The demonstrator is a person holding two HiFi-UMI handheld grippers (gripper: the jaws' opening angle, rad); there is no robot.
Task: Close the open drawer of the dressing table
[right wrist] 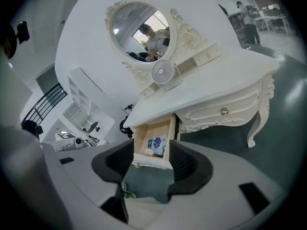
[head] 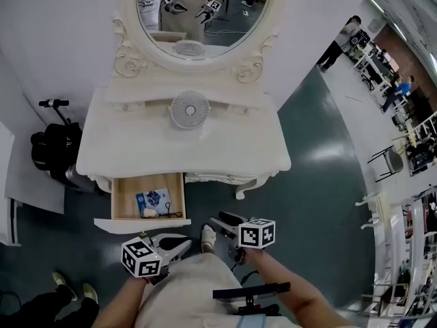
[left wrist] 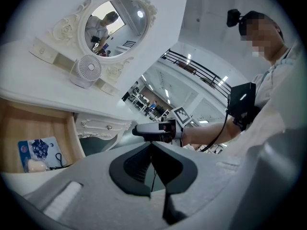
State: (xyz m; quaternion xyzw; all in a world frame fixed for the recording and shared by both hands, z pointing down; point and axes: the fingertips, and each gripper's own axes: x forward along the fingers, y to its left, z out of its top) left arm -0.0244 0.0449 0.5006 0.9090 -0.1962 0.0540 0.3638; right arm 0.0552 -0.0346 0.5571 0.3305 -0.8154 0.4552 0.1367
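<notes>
The white dressing table [head: 225, 145] has its left drawer [head: 124, 198] pulled out, with the white front panel [head: 130, 225] nearest me. Inside lie a blue packet [head: 151, 199], a small white object and a black cord. My left gripper [head: 183, 246] hovers just below and right of the drawer front, shut and empty; its pads meet in the left gripper view [left wrist: 151, 145]. My right gripper [head: 217, 223] floats beside it, open with nothing between its fingers. The right gripper view frames the drawer [right wrist: 144, 138] between that gripper's [right wrist: 152, 159] spread jaws, well short of it.
A small white fan [head: 189, 109] stands on the tabletop under the oval mirror [head: 198, 12]. A black bag [head: 54, 149] sits left of the table by a white panel. Someone's shoes [head: 68, 289] are at the lower left. A curved table leg [head: 240, 190] stands right of the drawer.
</notes>
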